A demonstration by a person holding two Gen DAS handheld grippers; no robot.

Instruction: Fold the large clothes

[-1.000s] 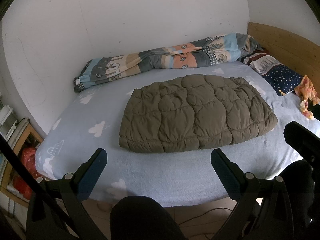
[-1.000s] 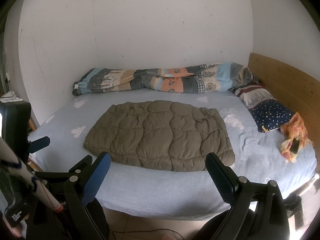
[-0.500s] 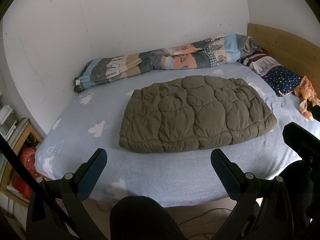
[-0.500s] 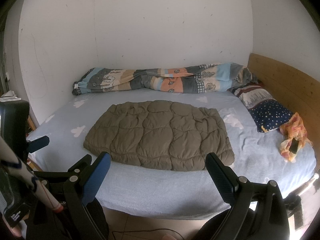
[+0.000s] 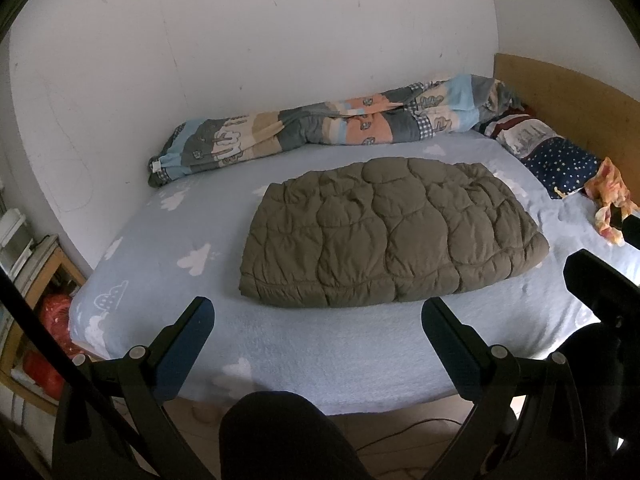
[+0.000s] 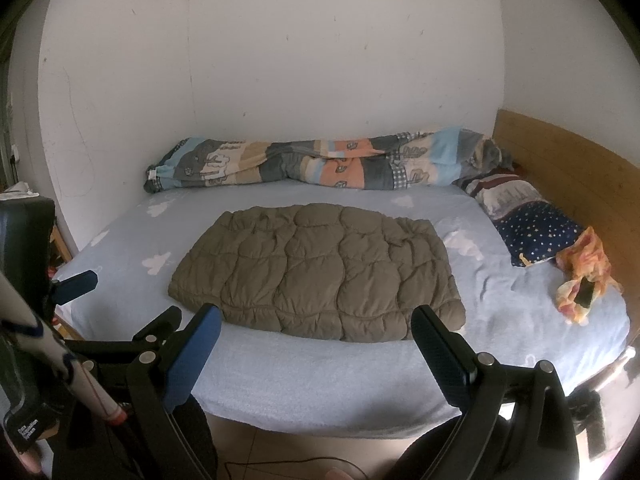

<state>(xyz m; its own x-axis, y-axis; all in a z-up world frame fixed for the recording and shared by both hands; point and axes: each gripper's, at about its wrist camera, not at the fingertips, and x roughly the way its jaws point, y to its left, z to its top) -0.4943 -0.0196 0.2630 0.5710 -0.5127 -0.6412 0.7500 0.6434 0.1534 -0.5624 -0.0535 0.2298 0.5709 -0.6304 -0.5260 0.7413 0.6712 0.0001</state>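
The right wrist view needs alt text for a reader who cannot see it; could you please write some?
An olive quilted jacket lies folded flat on a light blue bed sheet, with the open right gripper in front of it, holding nothing. A patterned duvet lies bunched along the white wall.

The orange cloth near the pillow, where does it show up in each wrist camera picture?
Left wrist: the orange cloth sits at the far right edge, just right of the starry pillow.
Right wrist: the orange cloth lies right of centre, on the blue sheet below the starry pillow.
Shared landmark: the wooden headboard behind both.
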